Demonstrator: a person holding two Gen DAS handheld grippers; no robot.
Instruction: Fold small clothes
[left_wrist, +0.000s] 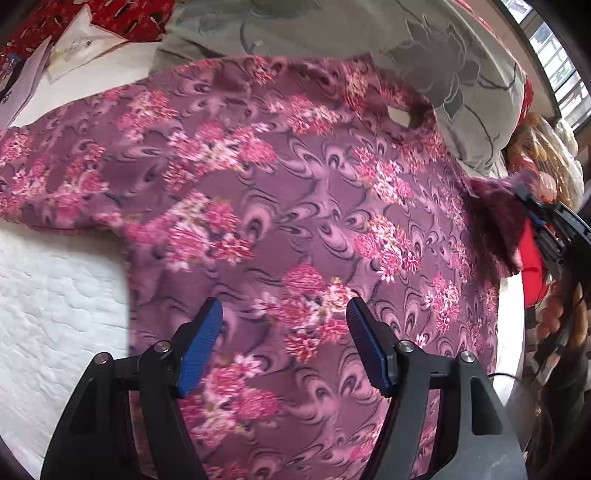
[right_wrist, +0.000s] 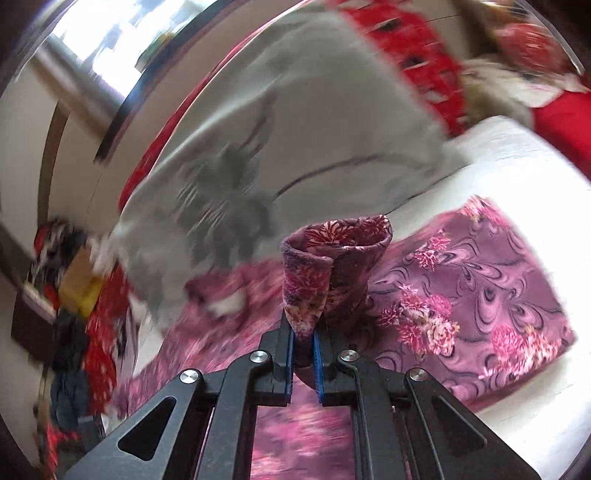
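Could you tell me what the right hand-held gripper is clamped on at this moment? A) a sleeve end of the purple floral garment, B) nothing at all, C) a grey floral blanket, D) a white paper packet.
A: the right hand-held gripper has its jaws shut on a sleeve end of the purple floral garment.

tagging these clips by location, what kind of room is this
Probably a bedroom at home. A purple floral garment lies spread on a white quilted mattress, a grey flowered quilt is heaped behind it, and a window shows at the edge.
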